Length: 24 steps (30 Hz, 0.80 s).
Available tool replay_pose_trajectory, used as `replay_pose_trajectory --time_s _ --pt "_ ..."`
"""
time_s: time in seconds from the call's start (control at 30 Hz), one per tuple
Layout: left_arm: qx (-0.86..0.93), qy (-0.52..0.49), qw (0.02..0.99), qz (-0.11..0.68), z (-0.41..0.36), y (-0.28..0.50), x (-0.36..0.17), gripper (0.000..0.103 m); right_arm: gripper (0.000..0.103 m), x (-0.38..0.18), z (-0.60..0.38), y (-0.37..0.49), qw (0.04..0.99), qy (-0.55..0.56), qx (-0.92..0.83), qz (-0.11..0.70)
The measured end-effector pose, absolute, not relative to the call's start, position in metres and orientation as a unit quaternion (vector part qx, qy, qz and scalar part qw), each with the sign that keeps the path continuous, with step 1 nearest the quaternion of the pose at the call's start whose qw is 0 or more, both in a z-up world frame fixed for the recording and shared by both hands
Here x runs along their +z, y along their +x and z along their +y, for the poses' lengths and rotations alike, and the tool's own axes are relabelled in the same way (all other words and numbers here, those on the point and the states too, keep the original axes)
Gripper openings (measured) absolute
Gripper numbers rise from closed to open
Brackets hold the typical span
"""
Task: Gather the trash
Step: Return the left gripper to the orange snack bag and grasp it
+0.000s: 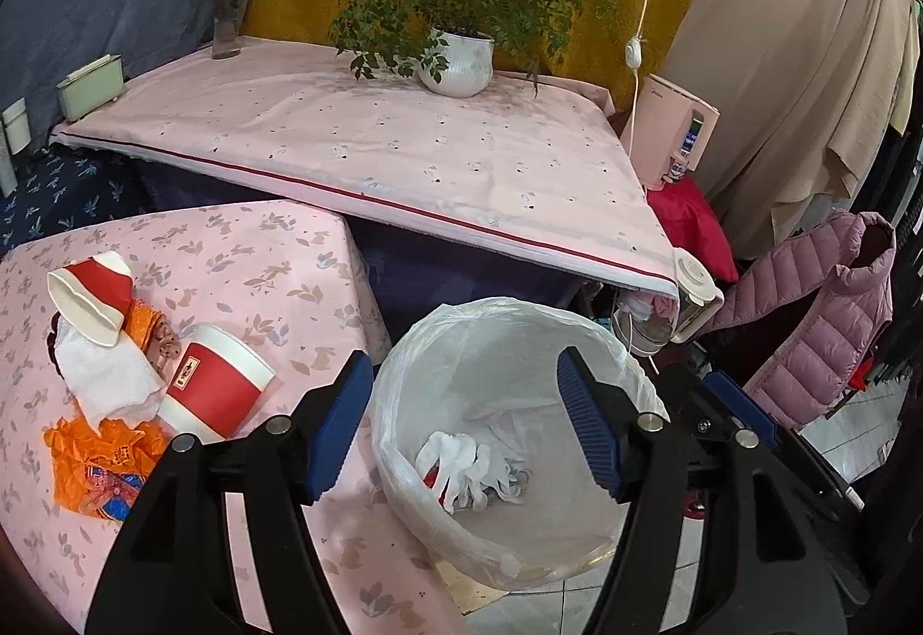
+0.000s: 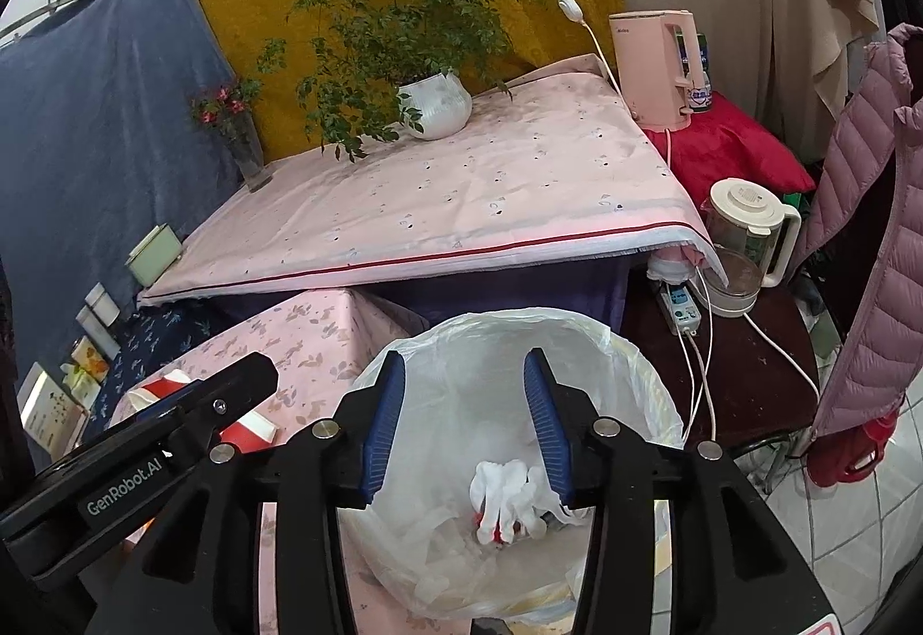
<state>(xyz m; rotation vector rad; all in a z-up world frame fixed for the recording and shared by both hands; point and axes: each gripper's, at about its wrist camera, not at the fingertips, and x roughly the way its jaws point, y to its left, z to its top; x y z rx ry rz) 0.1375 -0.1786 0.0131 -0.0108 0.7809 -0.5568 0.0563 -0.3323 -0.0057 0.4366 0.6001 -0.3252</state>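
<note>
Both blue-padded grippers, left (image 1: 464, 424) and right (image 2: 464, 433), hang empty and parted over the white-lined bin (image 1: 404, 439); next, one should reach squarely for the red-and-white paper cup (image 1: 216, 387) on the pink tablecloth (image 1: 277, 254).

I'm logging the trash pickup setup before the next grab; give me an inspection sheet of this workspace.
Surface: low table under a pink leaf-print cloth.
Job's things: two red-and-white paper cups, white tissue and orange wrappers on the table; lined bin beside it holds white crumpled trash.
Clutter: potted plant, flower vase, green box on the higher table.
Grippers: left hand-held gripper and right hand-held gripper open, empty, over the bin.
Cables: white cords and power strip beside the kettles.
Surroundings: pink jacket, drapes.
</note>
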Motion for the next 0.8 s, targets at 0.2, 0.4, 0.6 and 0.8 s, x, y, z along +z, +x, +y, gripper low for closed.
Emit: replay_pose_trajectory --time_s 0.2,0.4,0.6,0.8 --pt "-0.246 -0.024 0.893 0.377 -0.151 0.142 0.013 0.063 0.047 -0.001 -0.315 0.06 0.923 0.203 -0.148 0.292" --pt "-0.217 -0.05 0.897 0.381 -0.114 0.148 0.01 0.068 0.048 0.0 -0.29 0.066 0.927 0.187 -0.13 0.298" --pt "-0.192 -0.063 0.901 0.383 -0.081 0.152 0.005 0.068 0.051 -0.004 -0.264 0.074 0.928 0.178 -0.112 0.308" --pt "-0.16 -0.083 0.904 0.389 -0.042 0.158 -0.006 0.076 0.051 -0.008 -0.237 0.083 0.929 0.163 -0.092 0.32"
